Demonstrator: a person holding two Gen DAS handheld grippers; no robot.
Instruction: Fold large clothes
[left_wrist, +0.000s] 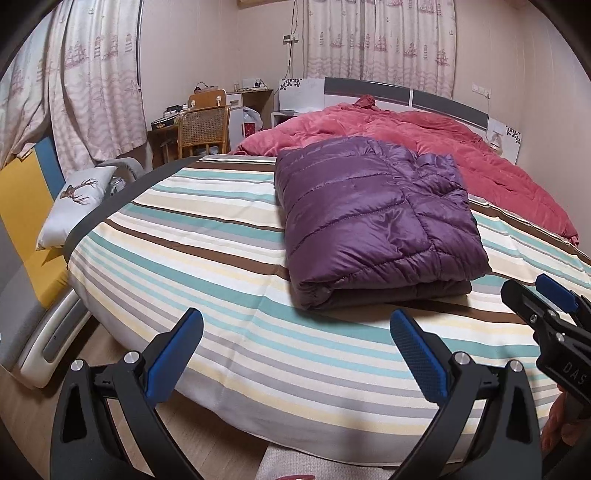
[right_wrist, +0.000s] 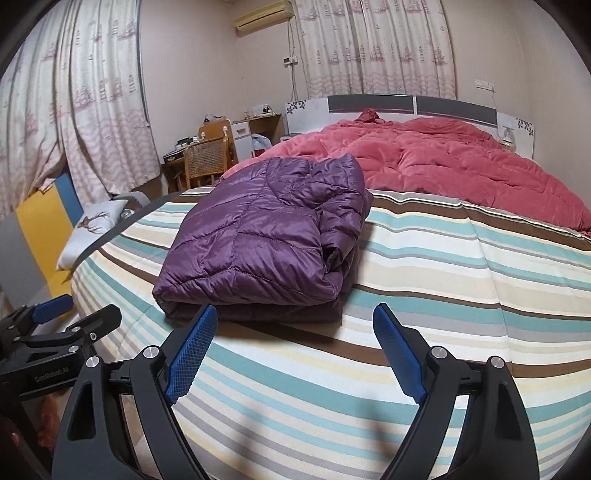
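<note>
Left wrist view: left gripper (left_wrist: 295, 332), jaws wide apart, hovers near the folded purple quilted puffer jacket (left_wrist: 376, 225) lying on the striped bedsheet (left_wrist: 221, 280) (red quilt (left_wrist: 424, 140) behind). Right wrist view: right gripper (right_wrist: 295, 328), jaws likewise apart, faces the jacket's near edge.

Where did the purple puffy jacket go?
The purple jacket lies folded on the striped bedsheet, in front of the red quilt, just beyond both open grippers in both views.

Purple quilted down jacket (left_wrist: 373, 225) (right_wrist: 266, 240): folded into a compact rectangular bundle, lying flat on striped bed cover.
</note>
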